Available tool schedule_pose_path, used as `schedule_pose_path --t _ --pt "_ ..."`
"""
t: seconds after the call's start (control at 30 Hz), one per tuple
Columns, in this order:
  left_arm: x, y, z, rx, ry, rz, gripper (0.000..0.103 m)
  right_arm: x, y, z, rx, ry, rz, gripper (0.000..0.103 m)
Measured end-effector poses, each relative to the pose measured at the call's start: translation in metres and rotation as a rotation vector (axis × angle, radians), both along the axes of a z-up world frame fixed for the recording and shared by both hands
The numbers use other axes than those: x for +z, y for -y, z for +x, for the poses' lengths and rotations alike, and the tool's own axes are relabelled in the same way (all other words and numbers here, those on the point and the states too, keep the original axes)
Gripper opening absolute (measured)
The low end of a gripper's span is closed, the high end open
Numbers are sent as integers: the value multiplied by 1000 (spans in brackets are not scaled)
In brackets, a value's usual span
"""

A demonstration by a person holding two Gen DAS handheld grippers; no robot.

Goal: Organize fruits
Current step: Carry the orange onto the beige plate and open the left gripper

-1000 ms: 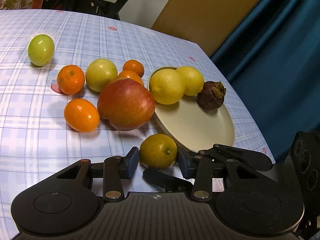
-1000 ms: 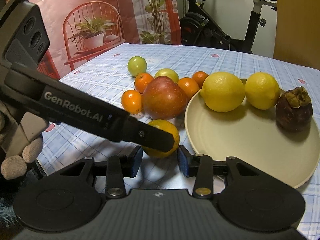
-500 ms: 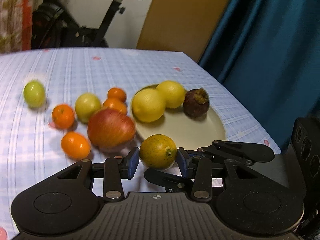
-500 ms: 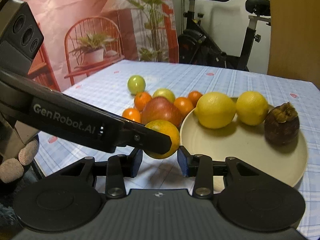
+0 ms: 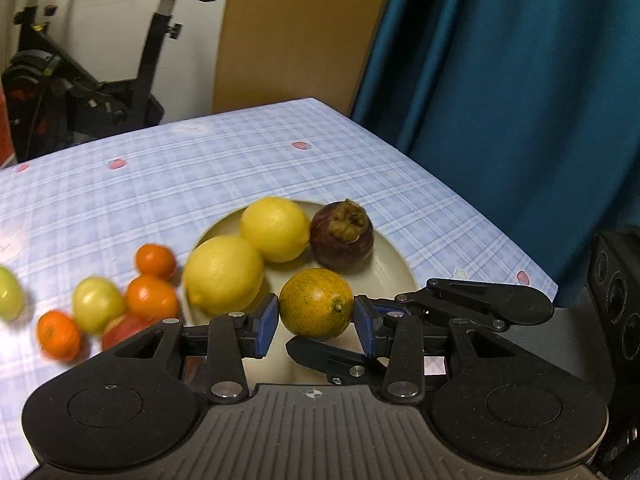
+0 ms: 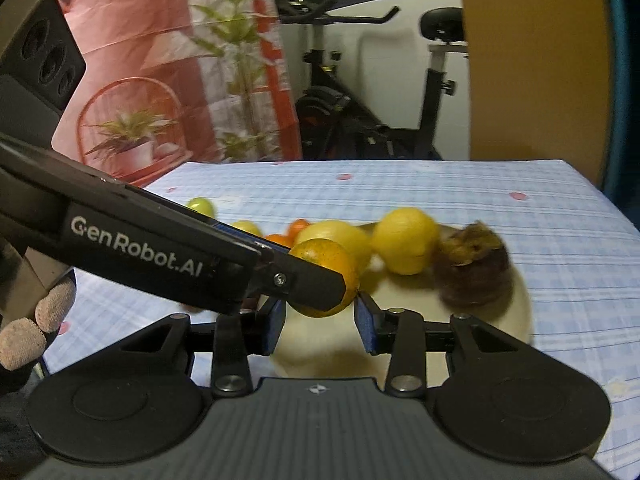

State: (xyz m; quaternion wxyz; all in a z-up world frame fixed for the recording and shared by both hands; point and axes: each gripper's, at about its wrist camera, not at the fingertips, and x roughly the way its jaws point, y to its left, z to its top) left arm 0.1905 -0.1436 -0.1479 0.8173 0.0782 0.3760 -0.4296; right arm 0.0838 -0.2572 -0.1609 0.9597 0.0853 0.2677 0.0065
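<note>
My left gripper [image 5: 316, 322] is shut on a speckled yellow-orange citrus [image 5: 316, 303] and holds it above the near part of the beige plate [image 5: 390, 264]. On the plate lie two lemons [image 5: 224, 270] [image 5: 275, 228] and a dark mangosteen [image 5: 342, 234]. In the right wrist view the left gripper's arm [image 6: 160, 252] crosses from the left with the citrus [image 6: 326, 262] at its tip. My right gripper [image 6: 320, 330] is open and empty, just below and behind that citrus, over the plate [image 6: 516, 312].
Left of the plate on the blue checked tablecloth [image 5: 160, 184] lie small oranges [image 5: 151, 297], a green-yellow fruit [image 5: 98, 303], a red apple [image 5: 124, 330] and a green fruit [image 5: 9, 294]. An exercise bike [image 6: 384, 92] stands behind the table. A blue curtain [image 5: 520, 80] hangs at the right.
My left gripper has lifted the citrus off the tablecloth and carried it right, over the plate. My right gripper has risen alongside it, still open.
</note>
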Motion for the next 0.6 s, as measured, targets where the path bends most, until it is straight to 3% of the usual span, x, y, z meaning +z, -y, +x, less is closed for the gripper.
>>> schedule_pose_path --t 0.27,0.6 --pt "-11 34 16 -11 -43 16 44 -9 32 12 -77 -36 37 40" --pt "-25 43 21 11 -36 25 44 -20 44 15 -92 -38 42 40"
